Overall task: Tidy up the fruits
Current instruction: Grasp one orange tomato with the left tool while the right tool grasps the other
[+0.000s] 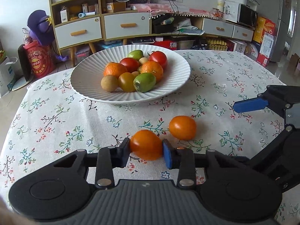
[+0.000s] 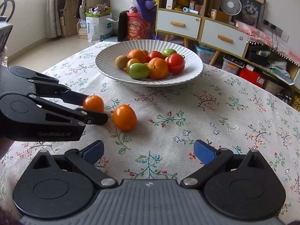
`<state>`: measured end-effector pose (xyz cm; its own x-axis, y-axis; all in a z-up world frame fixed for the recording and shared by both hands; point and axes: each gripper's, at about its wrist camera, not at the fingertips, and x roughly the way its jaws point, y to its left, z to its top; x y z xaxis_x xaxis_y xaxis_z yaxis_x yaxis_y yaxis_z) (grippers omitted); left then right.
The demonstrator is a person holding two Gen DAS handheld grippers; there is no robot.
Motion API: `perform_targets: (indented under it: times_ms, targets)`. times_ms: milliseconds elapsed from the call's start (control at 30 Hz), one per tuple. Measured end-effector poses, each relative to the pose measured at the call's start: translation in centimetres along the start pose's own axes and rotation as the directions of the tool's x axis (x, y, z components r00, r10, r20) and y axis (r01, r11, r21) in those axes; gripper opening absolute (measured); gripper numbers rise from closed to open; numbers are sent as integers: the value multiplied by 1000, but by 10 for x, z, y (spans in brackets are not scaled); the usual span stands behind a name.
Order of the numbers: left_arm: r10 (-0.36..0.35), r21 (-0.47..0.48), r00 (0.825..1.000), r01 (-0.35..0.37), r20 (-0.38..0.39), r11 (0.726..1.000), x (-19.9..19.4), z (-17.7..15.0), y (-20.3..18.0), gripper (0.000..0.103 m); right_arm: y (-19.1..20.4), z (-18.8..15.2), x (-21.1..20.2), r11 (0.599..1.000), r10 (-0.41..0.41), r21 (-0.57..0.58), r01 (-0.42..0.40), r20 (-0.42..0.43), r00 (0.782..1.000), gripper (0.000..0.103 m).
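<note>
My left gripper (image 1: 146,152) is shut on an orange tomato (image 1: 145,144) just above the floral tablecloth; the same gripper (image 2: 93,106) and held tomato (image 2: 93,103) show in the right wrist view. A second orange tomato (image 1: 182,127) lies loose on the cloth beside it, and it shows in the right wrist view too (image 2: 124,117). A white ribbed plate (image 1: 168,91) farther back holds several fruits: oranges, red tomatoes, green fruits. It is also in the right wrist view (image 2: 191,73). My right gripper (image 2: 149,152) is open and empty, apart from the loose tomato.
The floral tablecloth (image 1: 56,127) covers the table. Behind the table stand a drawer cabinet (image 1: 121,26), a red bag (image 1: 40,61) and boxes on the floor. The right gripper's blue pad (image 1: 251,106) reaches in from the right.
</note>
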<state>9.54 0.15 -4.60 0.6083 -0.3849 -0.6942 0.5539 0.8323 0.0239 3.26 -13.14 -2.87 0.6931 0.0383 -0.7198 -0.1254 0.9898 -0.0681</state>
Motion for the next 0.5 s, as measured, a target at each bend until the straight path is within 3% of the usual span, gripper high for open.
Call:
perform_targets:
  times_ms: [333, 500]
  targets:
    - [36, -34, 999, -36, -25, 999, -12, -5, 17, 36, 8, 11, 9, 1000, 5, 6, -5, -23, 1000, 98]
    - [42, -32, 999, -43, -27, 999, -18, -8, 22, 36, 11, 16, 13, 1000, 15, 18, -14, -36, 999, 88]
